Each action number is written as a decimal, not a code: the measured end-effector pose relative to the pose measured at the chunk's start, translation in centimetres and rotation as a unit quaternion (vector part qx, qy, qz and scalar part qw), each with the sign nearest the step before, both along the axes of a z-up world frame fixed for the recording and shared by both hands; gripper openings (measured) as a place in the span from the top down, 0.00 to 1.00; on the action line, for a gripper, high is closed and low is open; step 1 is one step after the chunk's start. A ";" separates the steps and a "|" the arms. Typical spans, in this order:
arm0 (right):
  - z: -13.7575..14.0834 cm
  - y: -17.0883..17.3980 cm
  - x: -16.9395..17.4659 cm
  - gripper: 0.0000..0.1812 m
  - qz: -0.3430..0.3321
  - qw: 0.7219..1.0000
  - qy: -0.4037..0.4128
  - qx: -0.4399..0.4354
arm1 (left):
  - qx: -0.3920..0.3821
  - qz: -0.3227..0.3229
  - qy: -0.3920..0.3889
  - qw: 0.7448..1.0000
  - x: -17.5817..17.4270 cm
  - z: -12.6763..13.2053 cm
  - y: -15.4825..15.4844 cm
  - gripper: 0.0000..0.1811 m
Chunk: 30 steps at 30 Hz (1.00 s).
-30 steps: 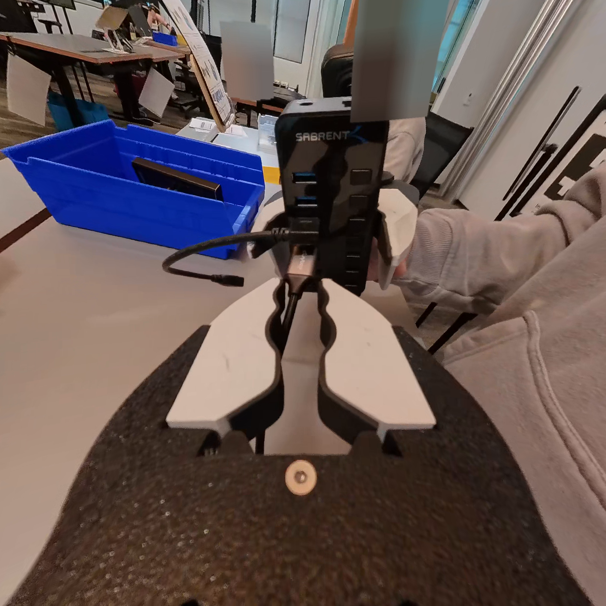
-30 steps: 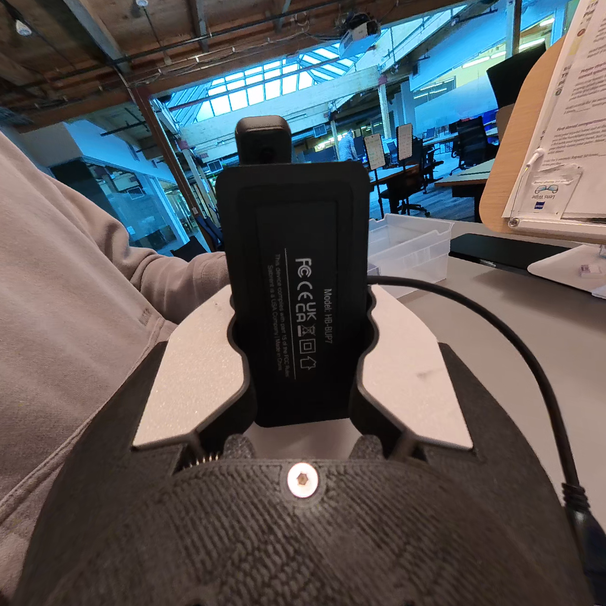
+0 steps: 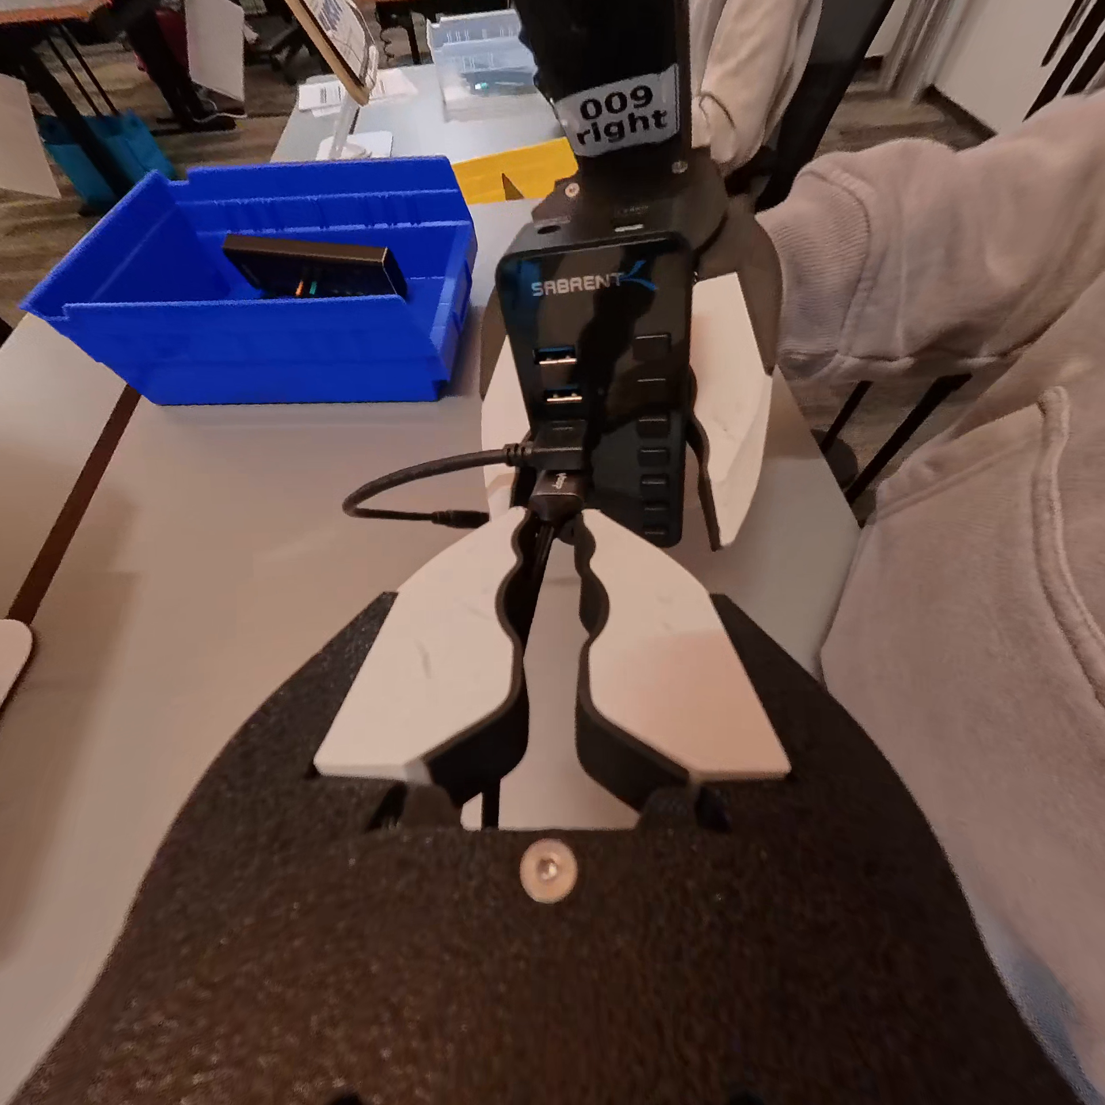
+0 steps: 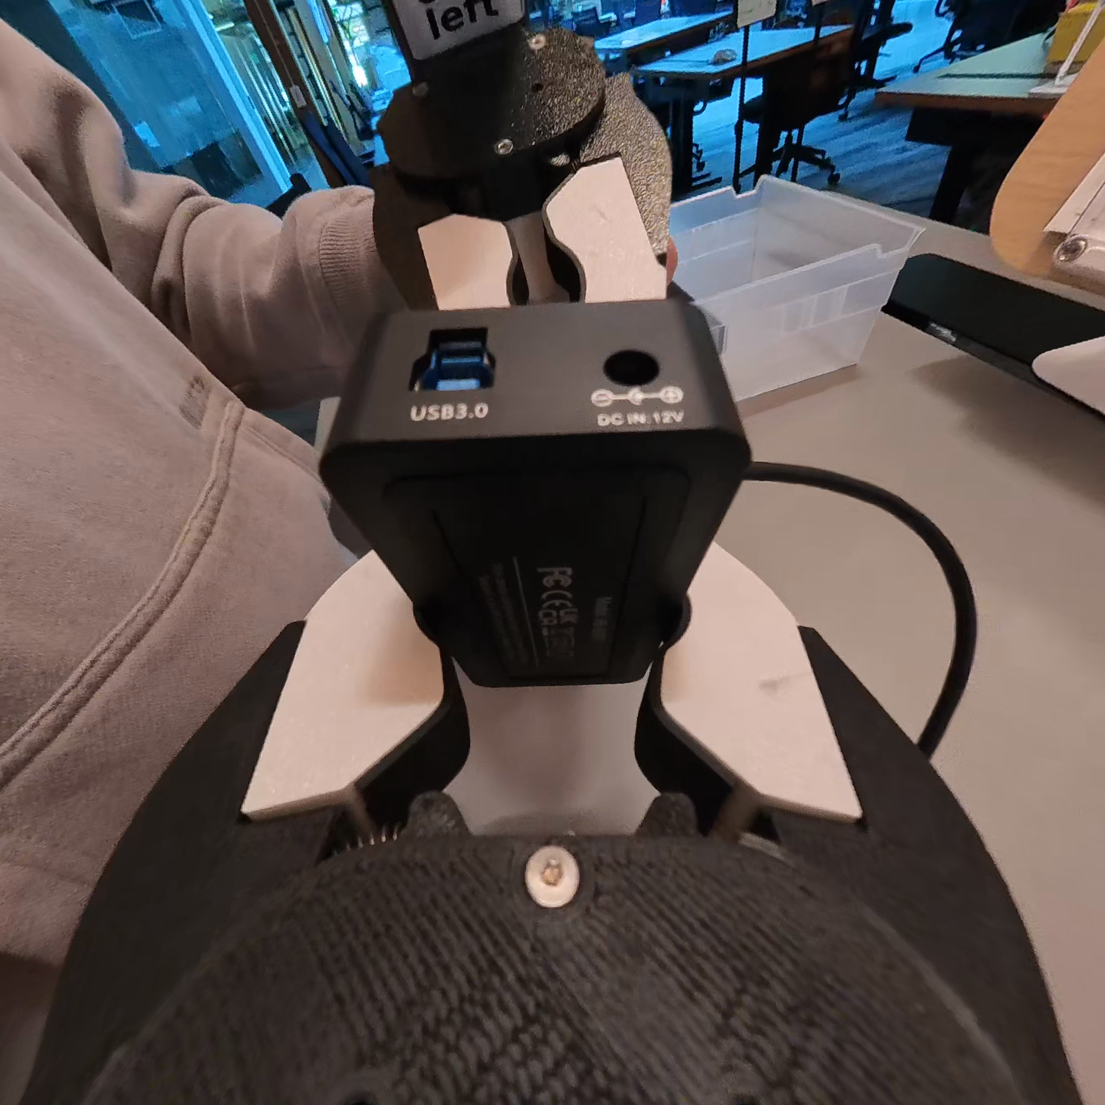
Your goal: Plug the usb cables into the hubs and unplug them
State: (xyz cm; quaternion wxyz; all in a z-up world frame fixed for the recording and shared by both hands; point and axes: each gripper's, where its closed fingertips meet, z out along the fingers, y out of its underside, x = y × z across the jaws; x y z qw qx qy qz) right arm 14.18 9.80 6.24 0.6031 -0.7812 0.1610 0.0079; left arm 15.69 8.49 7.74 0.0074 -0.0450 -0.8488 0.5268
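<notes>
Right gripper: flat white fingers with wavy black inner pads on a grainy black body, clamped on the lower end of the hub, a matte black rectangular block with rounded corners held above the pale grey table. Its end face shows one blue-lined port and one round socket. In the left wrist view the hub has a glossy front; two blue ports sit open above a row of small square buttons. Left gripper: same build, fingertips pinched on the black plug of a usb cable that runs back between the fingers. Whether that plug is fully seated is hard to tell, since the fingertips cover the joint. A second cable, thin and rubbery, leaves a plug just above and curls left, its free end hanging loose. Behind, a ribbed blue plastic bin holds a dark flat device, partly hidden by the wall. A clear plastic bin stands beyond. Grey fleece sleeve cut off at the frame edge.
</notes>
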 end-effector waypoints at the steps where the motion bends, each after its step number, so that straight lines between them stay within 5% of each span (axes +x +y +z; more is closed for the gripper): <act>1: 0.1 0.1 -0.1 0.61 0.001 1.000 0.002 0.008 | -0.008 -0.002 0.012 1.000 -0.1 0.0 0.0 0.94; 6: -0.9 0.4 -0.2 0.61 0.005 0.999 -0.006 -0.032 | 0.010 0.008 0.029 1.000 -0.3 -1.5 -0.3 0.94; 19: -0.5 0.5 0.0 0.61 -0.002 0.999 0.019 0.043 | -0.040 0.023 0.101 0.994 -0.7 -1.1 0.0 0.87; 24: 0.0 -2.7 2.0 0.61 -0.079 0.997 -0.009 0.011 | -0.082 0.089 0.012 0.993 0.8 2.1 1.5 0.81; 30: 6.8 -13.9 7.2 0.61 -0.300 0.950 -0.068 0.045 | -0.071 0.070 0.029 0.995 -1.8 0.5 2.7 0.82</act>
